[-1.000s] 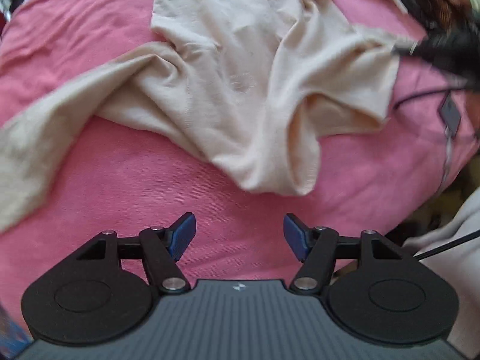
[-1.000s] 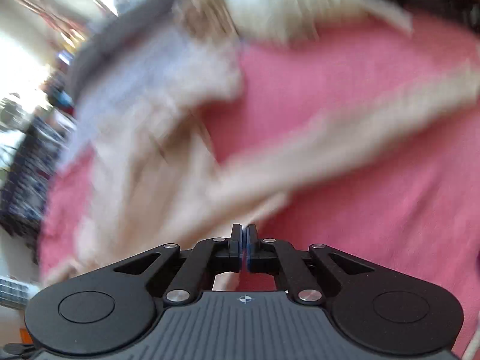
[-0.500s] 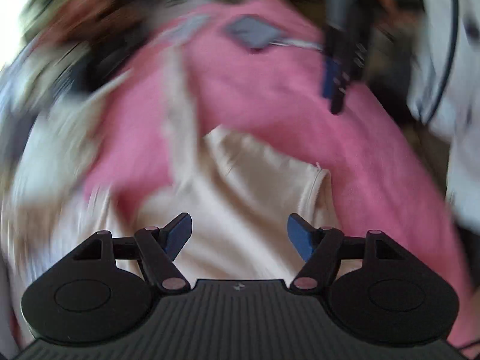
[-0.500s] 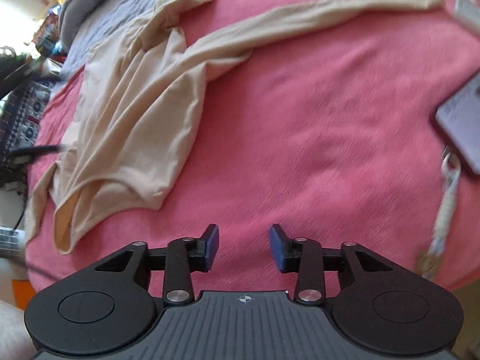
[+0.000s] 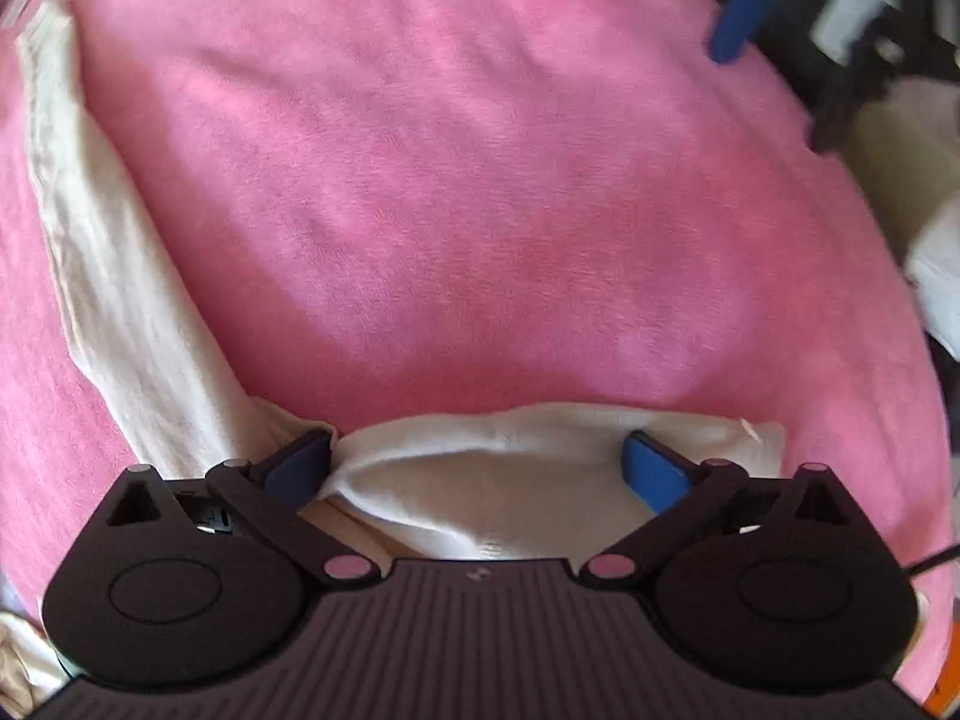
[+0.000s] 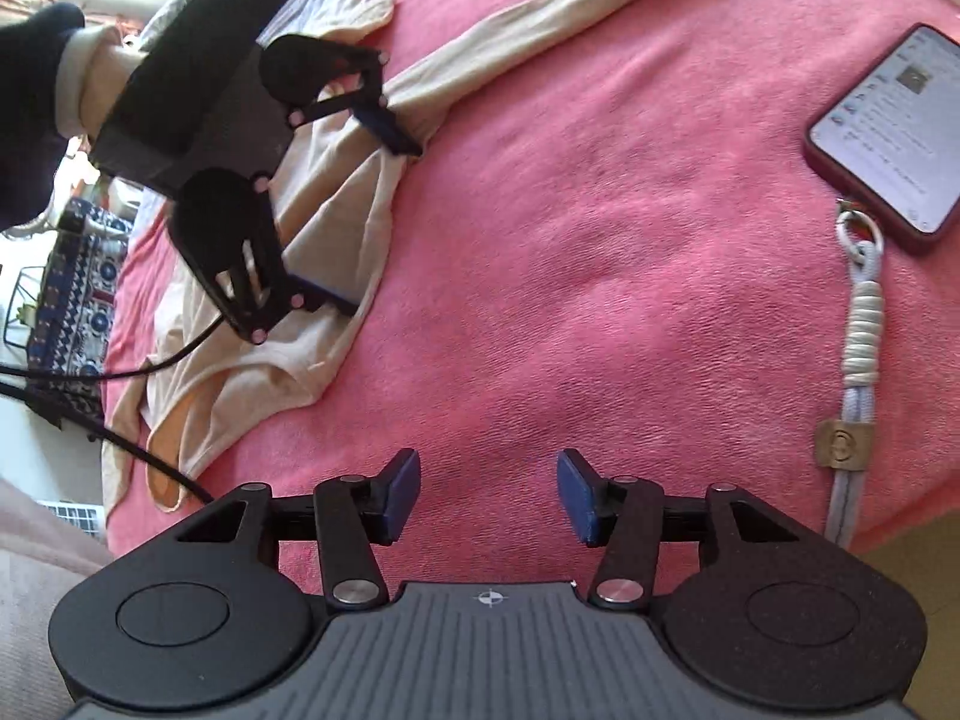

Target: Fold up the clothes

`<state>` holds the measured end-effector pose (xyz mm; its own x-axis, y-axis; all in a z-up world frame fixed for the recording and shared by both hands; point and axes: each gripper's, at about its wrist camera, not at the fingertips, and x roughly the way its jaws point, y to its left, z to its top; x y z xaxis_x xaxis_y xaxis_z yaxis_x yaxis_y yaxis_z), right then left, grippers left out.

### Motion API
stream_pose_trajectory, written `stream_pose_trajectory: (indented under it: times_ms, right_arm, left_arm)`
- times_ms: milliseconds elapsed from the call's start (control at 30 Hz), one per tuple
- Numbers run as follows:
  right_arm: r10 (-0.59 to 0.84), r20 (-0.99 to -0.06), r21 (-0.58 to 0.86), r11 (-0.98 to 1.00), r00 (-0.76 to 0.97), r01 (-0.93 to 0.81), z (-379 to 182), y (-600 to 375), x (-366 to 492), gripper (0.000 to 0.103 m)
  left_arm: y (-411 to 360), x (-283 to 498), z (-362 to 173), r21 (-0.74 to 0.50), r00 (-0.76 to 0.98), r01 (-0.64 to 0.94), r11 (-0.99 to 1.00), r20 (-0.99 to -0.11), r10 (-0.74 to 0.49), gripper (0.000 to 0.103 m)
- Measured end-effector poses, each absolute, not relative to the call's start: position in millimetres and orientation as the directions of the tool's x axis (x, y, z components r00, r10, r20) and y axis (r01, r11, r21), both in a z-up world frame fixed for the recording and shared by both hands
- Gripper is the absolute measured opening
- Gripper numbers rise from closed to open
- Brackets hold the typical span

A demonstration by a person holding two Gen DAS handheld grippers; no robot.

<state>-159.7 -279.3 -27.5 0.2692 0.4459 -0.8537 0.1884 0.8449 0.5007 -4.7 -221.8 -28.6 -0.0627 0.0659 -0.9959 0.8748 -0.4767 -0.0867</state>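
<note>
A beige long-sleeved garment (image 6: pixel 336 204) lies crumpled on the left part of a pink blanket (image 6: pixel 600 240), with one sleeve (image 6: pixel 540 18) stretched toward the far right. My left gripper (image 5: pixel 477 468) is open and low over the garment's edge (image 5: pixel 480 450), and a fold of cloth lies between its blue pads. The sleeve (image 5: pixel 102 264) runs away up the left. From the right wrist view, the left gripper (image 6: pixel 366 216) straddles that edge. My right gripper (image 6: pixel 489 492) is open above bare blanket, holding nothing, and appears blurred far right (image 5: pixel 738 18).
A phone (image 6: pixel 888 132) in a dark red case lies at the right with a corded lanyard (image 6: pixel 864 312) trailing toward the blanket's edge. A black cable (image 6: pixel 138 450) hangs at the left. A hand in a dark sleeve (image 6: pixel 36 90) holds the left gripper. Patterned rug (image 6: pixel 66 300) below.
The right gripper, shut one second ago, opened and now hovers over bare blanket. The left gripper swung across and dropped onto the garment's edge, still open.
</note>
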Motion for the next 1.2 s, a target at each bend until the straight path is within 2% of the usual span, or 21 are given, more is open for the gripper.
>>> stream_pose_trajectory:
  times_ms: [33, 100, 133, 233, 267, 367, 467, 533, 700, 767, 833, 867, 900, 967, 1067, 1133, 1200]
  right_arm:
    - [0.451, -0.85, 0.508, 0.839, 0.272, 0.195, -28.6, -281.1, -160.4, 0.054]
    - [0.46, -0.843, 0.52, 0.828, 0.278, 0.208, -30.7, -284.6, -161.5, 0.054]
    - [0.461, -0.841, 0.523, 0.826, 0.283, 0.209, -30.9, -285.2, -161.1, 0.054]
    - [0.462, -0.833, 0.528, 0.827, 0.305, 0.192, -29.1, -285.9, -158.9, 0.054]
    - [0.463, -0.829, 0.532, 0.827, 0.312, 0.185, -28.2, -285.4, -158.6, 0.054]
    - [0.474, -0.82, 0.541, 0.824, 0.321, 0.166, -27.6, -281.5, -158.9, 0.054]
    - [0.489, -0.814, 0.55, 0.823, 0.314, 0.142, -29.4, -276.6, -159.9, 0.054]
    - [0.496, -0.81, 0.554, 0.823, 0.312, 0.13, -29.6, -273.2, -161.0, 0.054]
    - [0.514, -0.798, 0.567, 0.818, 0.315, 0.1, -29.3, -262.9, -164.4, 0.054]
    - [0.519, -0.796, 0.568, 0.818, 0.31, 0.089, -29.8, -259.4, -164.7, 0.054]
    - [0.524, -0.795, 0.57, 0.817, 0.306, 0.083, -29.6, -256.8, -166.1, 0.054]
    - [0.524, -0.796, 0.57, 0.818, 0.304, 0.082, -28.6, -255.9, -167.3, 0.055]
    - [0.525, -0.796, 0.57, 0.817, 0.302, 0.082, -27.8, -254.1, -168.4, 0.055]
    - [0.526, -0.797, 0.572, 0.815, 0.298, 0.089, -27.5, -246.1, -170.5, 0.055]
    - [0.531, -0.795, 0.579, 0.809, 0.294, 0.105, -29.7, -244.4, -173.1, 0.055]
    - [0.535, -0.792, 0.585, 0.803, 0.294, 0.115, -31.5, -245.1, -174.0, 0.055]
    - [0.536, -0.791, 0.588, 0.8, 0.296, 0.121, -31.9, -247.2, -175.7, 0.055]
  left_arm:
    - [-220.0, -2.2, -25.2, -0.09, -0.068, 0.882, -0.462, -0.996, 0.062, 0.091]
    - [-217.4, 5.8, -17.4, -0.082, -0.069, 0.904, -0.419, -0.997, 0.046, 0.065]
    - [-216.7, 11.2, -13.4, -0.073, -0.064, 0.918, -0.389, -0.997, 0.035, 0.058]
    - [-216.9, 31.6, -1.5, -0.065, -0.066, 0.967, -0.245, -0.998, 0.004, 0.013]
    - [-215.5, 36.4, 5.0, -0.06, -0.065, 0.977, -0.207, -0.998, -0.019, 0.007]
    - [-209.0, 43.9, 29.1, -0.042, -0.056, 0.99, -0.133, -0.993, -0.104, 0.007]
    - [-196.8, 42.5, 51.2, -0.009, -0.035, 0.989, -0.148, -0.985, -0.171, 0.007]
    - [-189.8, 40.9, 62.0, 0.01, -0.017, 0.99, -0.139, -0.981, -0.194, 0.0]
    - [-197.7, 47.7, 89.1, 0.074, 0.059, 0.997, -0.037, -0.95, -0.308, 0.0]
    - [-198.3, 45.6, 87.1, 0.118, 0.078, 0.984, -0.131, -0.958, -0.277, 0.002]
    - [-195.0, 34.6, 80.1, 0.115, 0.047, 0.959, -0.261, -0.966, -0.253, 0.028]
    - [-195.3, 28.2, 72.7, 0.098, 0.021, 0.946, -0.308, -0.97, -0.243, 0.05]
    - [-195.6, 21.8, 65.2, 0.08, -0.005, 0.931, -0.355, -0.973, -0.231, 0.058]
    - [-196.2, 8.9, 50.4, 0.044, -0.054, 0.894, -0.446, -0.977, -0.205, 0.061]
    - [-198.0, -9.1, 27.5, -0.012, -0.122, 0.83, -0.558, -0.98, -0.16, 0.089]
    - [-208.6, -10.7, 2.8, -0.022, -0.098, 0.869, -0.494, -0.987, -0.128, 0.09]
    - [-218.4, -14.2, -27.3, 0.005, -0.009, 0.916, -0.402, -0.999, -0.034, 0.093]
